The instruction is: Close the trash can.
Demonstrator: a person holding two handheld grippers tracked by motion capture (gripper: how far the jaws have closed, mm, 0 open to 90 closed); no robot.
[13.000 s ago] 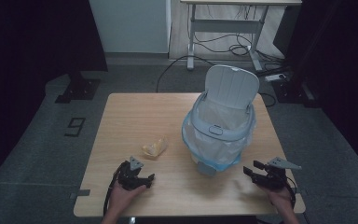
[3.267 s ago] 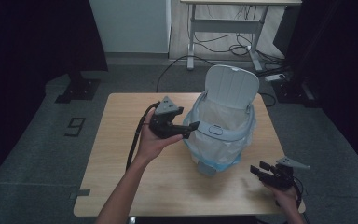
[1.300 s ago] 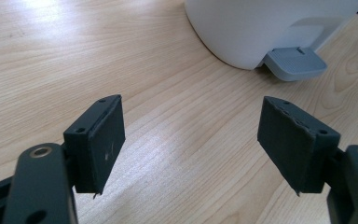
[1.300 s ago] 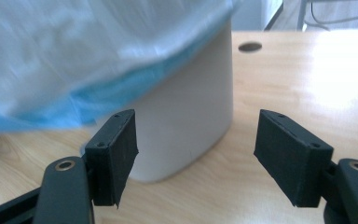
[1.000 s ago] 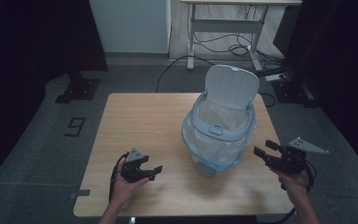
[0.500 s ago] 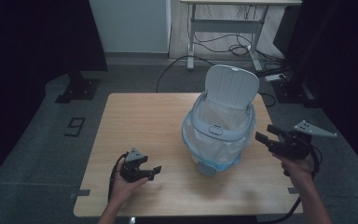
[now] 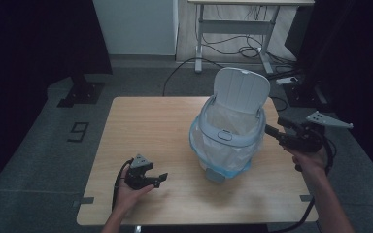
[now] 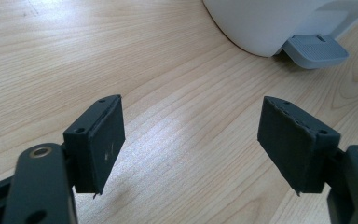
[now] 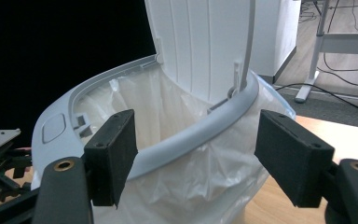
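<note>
A: Report hand pose and state of the tongs.

B: Left tongs (image 7: pixel 156 178) rest low near the bench's (image 7: pixel 150 121) front-left corner, spread, nothing between the pads. Right tongs (image 7: pixel 272 131) are held raised at the right edge, level, spread, gripping nothing.

A: Location of the bin?

B: The bin (image 7: pixel 228 141) stands right of bench centre, lid upright, bag-lined. Its rim (image 9: pixel 186 135) lies just ahead of the right tongs, not touching.

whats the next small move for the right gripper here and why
Probably ease the right gripper forward onto the bin's grey rim. Its jaws are open and empty, aimed at the rim, with the lid up and the bag hanging below. The left gripper rests open on the table.
</note>
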